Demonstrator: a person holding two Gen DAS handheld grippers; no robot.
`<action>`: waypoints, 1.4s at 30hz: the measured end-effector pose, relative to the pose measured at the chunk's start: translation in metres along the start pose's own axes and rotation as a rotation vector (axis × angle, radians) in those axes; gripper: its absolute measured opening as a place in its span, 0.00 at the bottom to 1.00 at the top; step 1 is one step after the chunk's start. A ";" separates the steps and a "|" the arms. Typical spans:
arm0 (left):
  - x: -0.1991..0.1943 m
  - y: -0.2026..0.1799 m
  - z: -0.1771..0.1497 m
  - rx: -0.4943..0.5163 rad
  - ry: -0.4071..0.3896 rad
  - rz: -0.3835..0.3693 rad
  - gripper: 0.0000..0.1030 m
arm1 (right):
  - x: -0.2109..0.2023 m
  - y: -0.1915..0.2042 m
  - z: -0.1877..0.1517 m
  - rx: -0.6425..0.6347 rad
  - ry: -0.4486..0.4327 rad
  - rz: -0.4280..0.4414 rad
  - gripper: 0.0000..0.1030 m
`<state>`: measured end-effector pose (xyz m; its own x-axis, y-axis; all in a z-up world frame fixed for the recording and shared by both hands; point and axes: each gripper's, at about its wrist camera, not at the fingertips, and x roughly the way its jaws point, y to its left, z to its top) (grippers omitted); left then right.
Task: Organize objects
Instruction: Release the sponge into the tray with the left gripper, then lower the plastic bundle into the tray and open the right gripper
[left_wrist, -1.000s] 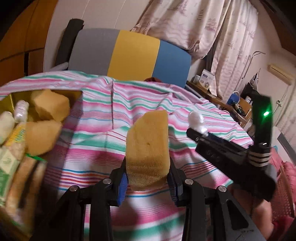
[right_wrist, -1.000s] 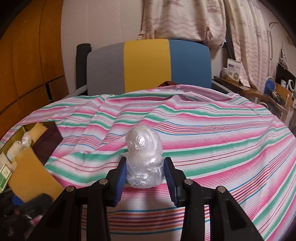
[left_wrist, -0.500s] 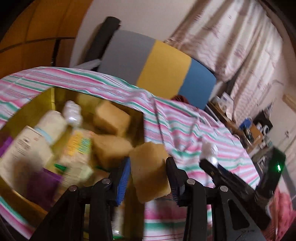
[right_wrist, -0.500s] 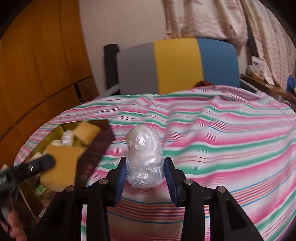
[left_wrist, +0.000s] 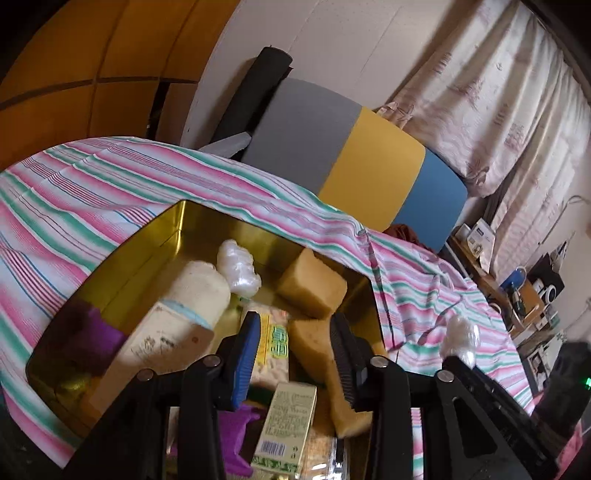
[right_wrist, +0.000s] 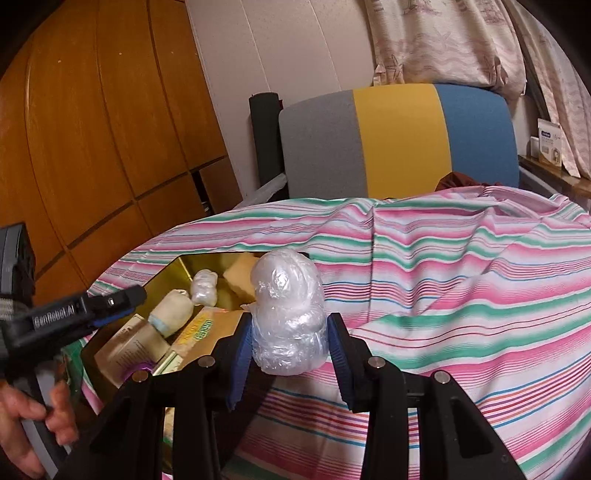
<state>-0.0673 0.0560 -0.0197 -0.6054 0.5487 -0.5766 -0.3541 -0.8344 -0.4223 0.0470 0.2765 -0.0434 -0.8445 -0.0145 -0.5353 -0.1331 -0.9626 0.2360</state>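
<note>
The left claw (left_wrist: 293, 354), jaws spread, has a tan foam sponge block (left_wrist: 325, 354) leaning on its right jaw inside the gold metal tin (left_wrist: 162, 236); lift straight clear, then bring the right claw (right_wrist: 288, 360), clenched on its plastic-wrapped white bundle (right_wrist: 288, 314), over the tin.

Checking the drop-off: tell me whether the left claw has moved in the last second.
Yes. The left claw swung left from above the striped cloth to over the gold tin.

A pink, green and white striped cloth (right_wrist: 461, 280) covers the table, with an open gold tin (left_wrist: 155, 236) resting on it.
</note>
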 end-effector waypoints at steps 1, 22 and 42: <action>0.002 -0.002 -0.004 0.003 0.011 -0.008 0.51 | 0.002 0.002 0.000 -0.006 0.007 0.002 0.39; -0.002 -0.008 -0.019 0.000 0.004 0.066 0.98 | -0.003 0.013 0.007 -0.010 0.008 0.025 0.38; -0.055 0.045 -0.028 -0.060 -0.017 0.234 1.00 | 0.104 0.108 0.044 -0.243 0.324 0.147 0.39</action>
<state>-0.0301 -0.0102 -0.0265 -0.6781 0.3395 -0.6518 -0.1604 -0.9339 -0.3196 -0.0780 0.1824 -0.0377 -0.6339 -0.2036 -0.7462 0.1359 -0.9790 0.1517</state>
